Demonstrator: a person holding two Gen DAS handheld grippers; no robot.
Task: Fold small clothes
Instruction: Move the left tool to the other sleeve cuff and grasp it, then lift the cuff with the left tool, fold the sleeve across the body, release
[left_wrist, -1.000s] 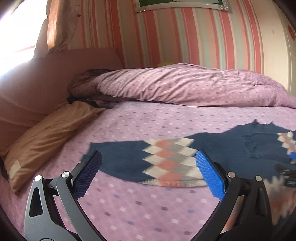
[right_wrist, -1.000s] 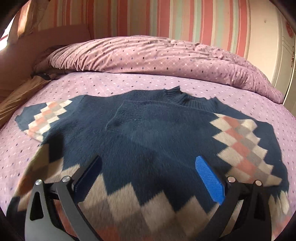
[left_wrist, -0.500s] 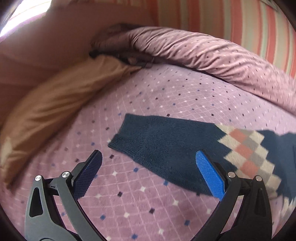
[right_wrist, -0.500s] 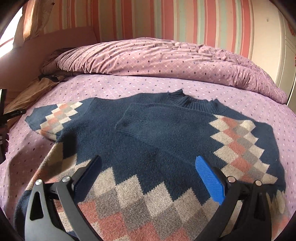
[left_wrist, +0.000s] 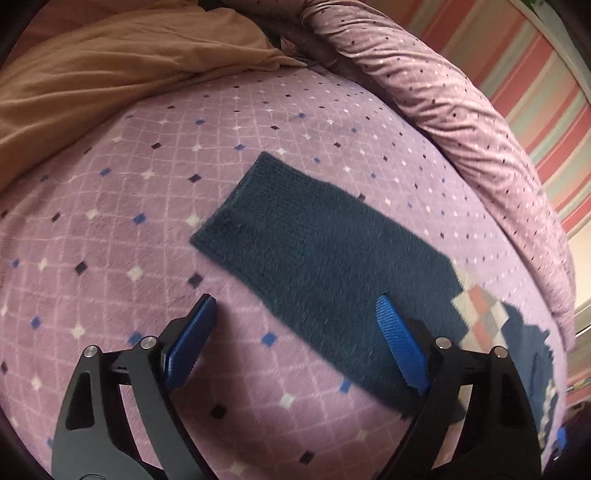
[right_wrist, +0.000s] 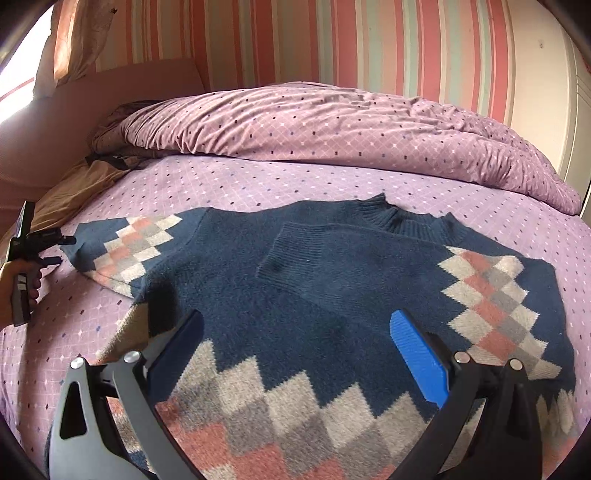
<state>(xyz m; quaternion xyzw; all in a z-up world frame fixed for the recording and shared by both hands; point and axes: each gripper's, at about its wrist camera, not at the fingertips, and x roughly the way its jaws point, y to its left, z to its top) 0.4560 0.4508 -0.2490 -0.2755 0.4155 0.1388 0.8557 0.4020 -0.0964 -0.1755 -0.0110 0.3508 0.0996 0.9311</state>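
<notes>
the navy sweater (right_wrist: 332, 295) lies flat on the bed (right_wrist: 258, 181), one sleeve (right_wrist: 354, 254) already folded across its chest and the other sleeve (left_wrist: 317, 266) lying straight out to the side. the left gripper (left_wrist: 295, 343) hovers over that outstretched sleeve near its cuff (left_wrist: 236, 206), fingers spread wide and empty, while the right gripper (right_wrist: 295, 350) hangs over the patterned hem, also spread and holding nothing. by my judgement the fold is early: this second sleeve and the body folds remain.
</notes>
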